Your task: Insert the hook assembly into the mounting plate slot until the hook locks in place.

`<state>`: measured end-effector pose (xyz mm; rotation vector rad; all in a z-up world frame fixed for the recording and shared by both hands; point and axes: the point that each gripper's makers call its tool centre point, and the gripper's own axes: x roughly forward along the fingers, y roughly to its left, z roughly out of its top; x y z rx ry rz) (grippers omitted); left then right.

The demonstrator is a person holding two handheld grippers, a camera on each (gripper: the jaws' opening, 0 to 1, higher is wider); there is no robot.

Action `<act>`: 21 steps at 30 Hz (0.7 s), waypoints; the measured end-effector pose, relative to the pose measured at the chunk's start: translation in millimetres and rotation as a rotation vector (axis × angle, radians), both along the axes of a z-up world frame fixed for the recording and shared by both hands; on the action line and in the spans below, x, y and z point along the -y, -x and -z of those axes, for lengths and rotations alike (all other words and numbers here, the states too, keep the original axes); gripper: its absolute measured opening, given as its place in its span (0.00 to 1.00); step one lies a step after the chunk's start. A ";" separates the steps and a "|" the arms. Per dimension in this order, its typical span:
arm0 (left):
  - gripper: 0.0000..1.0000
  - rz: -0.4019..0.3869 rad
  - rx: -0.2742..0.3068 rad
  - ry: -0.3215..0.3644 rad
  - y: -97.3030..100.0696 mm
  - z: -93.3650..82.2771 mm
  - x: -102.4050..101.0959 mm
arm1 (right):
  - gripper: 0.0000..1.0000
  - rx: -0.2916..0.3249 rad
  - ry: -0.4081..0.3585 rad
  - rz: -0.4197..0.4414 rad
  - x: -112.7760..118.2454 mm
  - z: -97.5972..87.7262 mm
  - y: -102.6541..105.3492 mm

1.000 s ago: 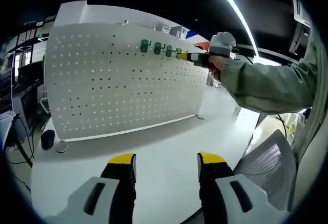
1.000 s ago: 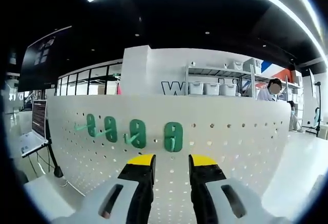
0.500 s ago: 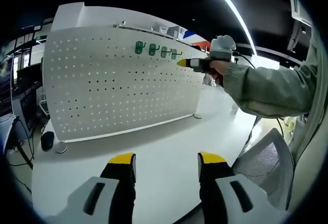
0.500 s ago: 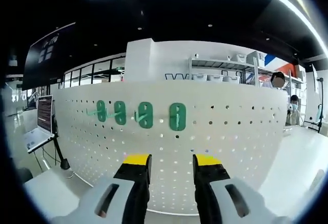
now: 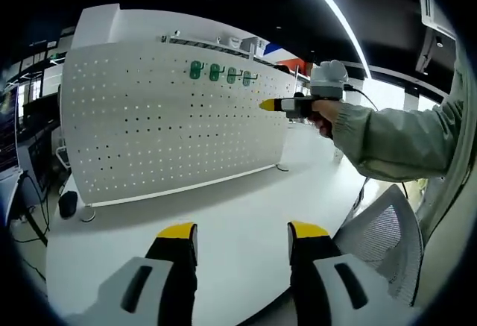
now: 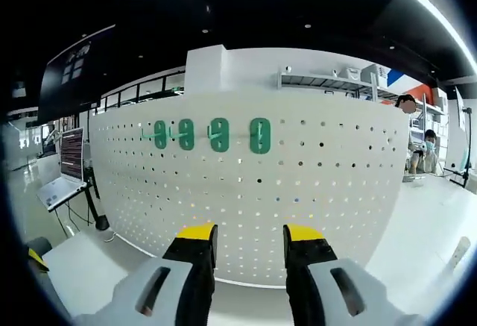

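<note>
In the left gripper view the left gripper (image 5: 242, 240) rises from the bottom edge, its grey moulded arms ending in black jaws with yellow caps, standing apart with nothing between them above a smooth white table (image 5: 223, 214). Past it, a white pegboard (image 5: 149, 132), a matte panel dotted with regular rows of small round holes, stands upright on the table near its far edge, propped on small round feet. Four green hooks (image 5: 216, 73) sit in a level row along the pegboard's top edge, toward its right end; they are flat, rounded, glossy plastic plates with their long axes vertical and thin prongs jutting out of the panel face. How firmly they are seated in the holes cannot be made out. The right gripper (image 5: 270, 105) comes in from the right, held by a hand in a grey-green sleeve (image 5: 387, 136), its yellow tips pointing at the pegboard below the hooks. In the right gripper view the right gripper (image 6: 248, 240) has its jaws apart and holding nothing, well apart from the pegboard (image 6: 298, 184), with the hooks (image 6: 209, 134) above. A grey mesh chair back (image 5: 387, 248) is cut off at the right.
</note>
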<state>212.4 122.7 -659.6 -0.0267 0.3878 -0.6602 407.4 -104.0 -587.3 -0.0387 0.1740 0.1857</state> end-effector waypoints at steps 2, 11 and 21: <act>0.51 0.001 0.002 -0.001 2.2 -0.8 0.9 | 0.35 -0.009 0.000 -0.007 -1.2 4.5 6.3; 0.51 0.006 0.011 0.000 10.7 -3.4 6.3 | 0.38 -0.091 -0.024 -0.069 -13.4 36.3 50.2; 0.51 0.034 0.009 0.009 15.8 -4.0 21.4 | 0.43 -0.149 0.002 -0.147 -23.2 56.3 105.7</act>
